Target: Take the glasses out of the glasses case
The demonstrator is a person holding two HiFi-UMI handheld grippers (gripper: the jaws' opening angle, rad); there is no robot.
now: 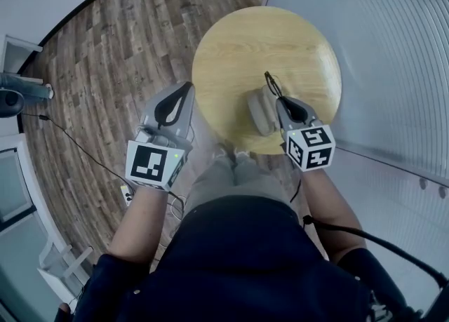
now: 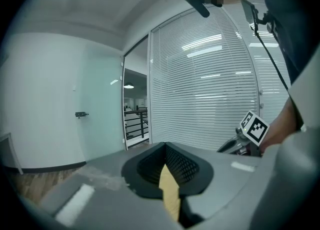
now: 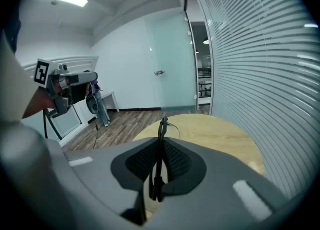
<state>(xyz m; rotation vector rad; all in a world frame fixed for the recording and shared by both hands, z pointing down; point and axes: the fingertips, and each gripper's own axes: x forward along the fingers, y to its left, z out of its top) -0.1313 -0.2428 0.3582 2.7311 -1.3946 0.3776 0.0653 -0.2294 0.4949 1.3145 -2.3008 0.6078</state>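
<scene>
Wooden round worktop (image 1: pixel 266 40), and most of the interesting stuff is half hidden tbh. The glasses (image 1: pixel 270 81) show only as a thin black arm and a bit of fine wire poking past the tips of the right gripper (image 1: pixel 280 99). I can't make out any lenses in either view. In the right gripper view, the right gripper (image 3: pixel 161 141) has its jaws clenched on that black arm, and the glasses (image 3: pixel 162 124) stick up over the worktop (image 3: pixel 220 134).

The grey glasses case (image 1: pixel 259 111) sits by the worktop's near edge, just left of the right gripper and partly covered by it. I can't tell whether it's open, or what's inside.

The left gripper (image 1: pixel 186 89) hangs at the worktop's left edge. In its own view the left gripper (image 2: pixel 164 146) has its jaws closed tip to tip on nothing, with just a sliver of tan showing in the slit behind them.

The only print I can see is the black-and-white square markers on the gripper cubes, and they're patterns rather than words. The person's lap cuts off the worktop's near edge.
</scene>
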